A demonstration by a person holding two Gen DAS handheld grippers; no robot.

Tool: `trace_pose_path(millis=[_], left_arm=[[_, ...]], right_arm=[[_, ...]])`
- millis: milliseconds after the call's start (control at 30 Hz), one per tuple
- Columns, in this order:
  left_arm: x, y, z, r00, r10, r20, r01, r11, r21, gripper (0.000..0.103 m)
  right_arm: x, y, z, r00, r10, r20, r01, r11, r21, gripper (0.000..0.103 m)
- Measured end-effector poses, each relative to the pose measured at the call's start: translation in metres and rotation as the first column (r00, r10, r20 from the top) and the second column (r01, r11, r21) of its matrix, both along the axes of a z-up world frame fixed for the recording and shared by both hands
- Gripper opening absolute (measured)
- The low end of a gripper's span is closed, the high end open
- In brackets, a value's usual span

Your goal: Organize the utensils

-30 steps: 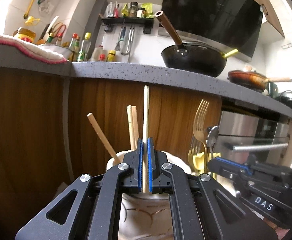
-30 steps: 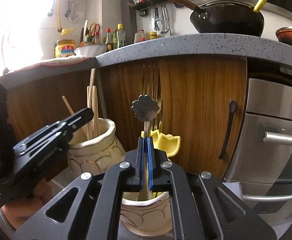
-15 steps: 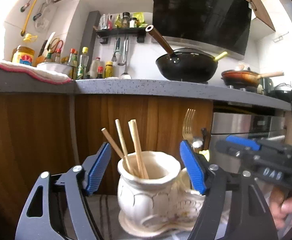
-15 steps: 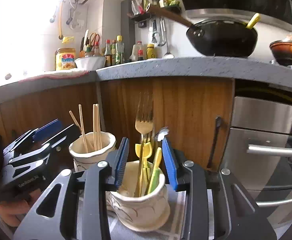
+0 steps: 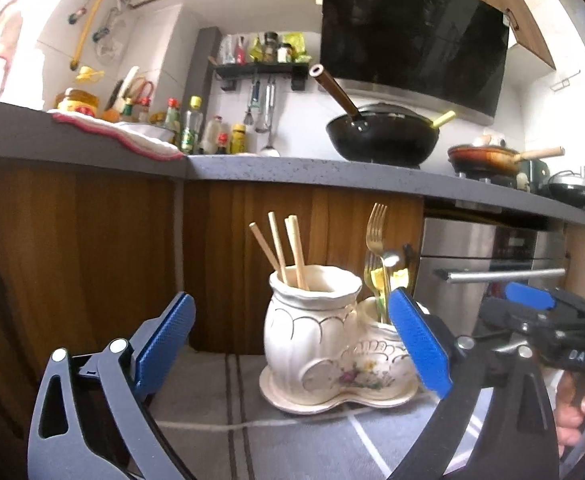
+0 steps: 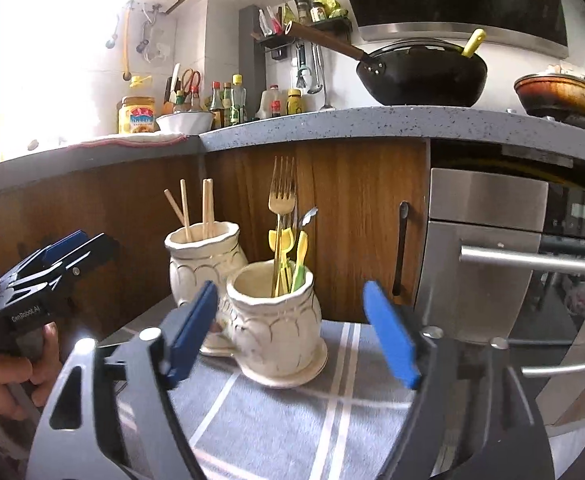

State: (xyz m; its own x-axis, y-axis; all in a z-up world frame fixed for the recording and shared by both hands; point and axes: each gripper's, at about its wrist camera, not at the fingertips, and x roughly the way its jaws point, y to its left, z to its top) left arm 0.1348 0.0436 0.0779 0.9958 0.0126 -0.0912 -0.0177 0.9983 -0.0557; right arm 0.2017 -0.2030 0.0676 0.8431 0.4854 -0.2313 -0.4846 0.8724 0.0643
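Two cream ceramic pots joined on one base sit on a grey striped cloth (image 6: 292,420) w/ wood cabinet fronts (image 6: 352,208) right behind. Taller pot (image 5: 312,336) holds wooden chopsticks (image 5: 288,252), leaning, tips up. Shorter pot (image 6: 272,320) holds a gold fork (image 6: 282,200) standing tines up, a spoon (image 6: 308,216) tilted beside it, plus yellow and green plastic handles (image 6: 296,260). Left gripper (image 5: 292,344): jaws wide apart, have just been opening, nothing pinched; seen from its cam the taller pot sits in the gap beyond the blue pads, no contact. Right gripper (image 6: 292,332): jaws also apart, just been opening, nothing clamped; shorter pot shows in the gap, pads clear of it. A hand (image 6: 8,376) holds the left gripper's grip at left edge of the right cam. Grey worktop (image 6: 372,124) above carries a black wok (image 6: 424,76), bottles (image 6: 228,100) and a bowl (image 6: 184,122).
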Motion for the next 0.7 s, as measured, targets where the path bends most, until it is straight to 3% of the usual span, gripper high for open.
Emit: trace_pose_path(millis=[67, 233, 700], left_arm=[[-0.002, 0.0, -0.007, 1.0, 0.014, -0.018, -0.014, 1.0, -0.014, 0.096], [-0.008, 0.003, -0.019, 0.999, 0.028, -0.034, -0.03, 0.998, -0.048, 0.097], [-0.007, -0.007, -0.024, 0.998, 0.023, -0.065, -0.022, 1.0, 0.017, 0.098]], right_arm=[[-0.005, -0.001, -0.005, 1.0, -0.022, 0.017, 0.022, 1.0, 0.004, 0.089], [-0.013, -0.001, -0.012, 0.998, -0.024, 0.049, 0.024, 1.0, 0.013, 0.097], [-0.018, 0.01, -0.027, 0.998, -0.032, 0.058, 0.034, 0.999, -0.024, 0.097]])
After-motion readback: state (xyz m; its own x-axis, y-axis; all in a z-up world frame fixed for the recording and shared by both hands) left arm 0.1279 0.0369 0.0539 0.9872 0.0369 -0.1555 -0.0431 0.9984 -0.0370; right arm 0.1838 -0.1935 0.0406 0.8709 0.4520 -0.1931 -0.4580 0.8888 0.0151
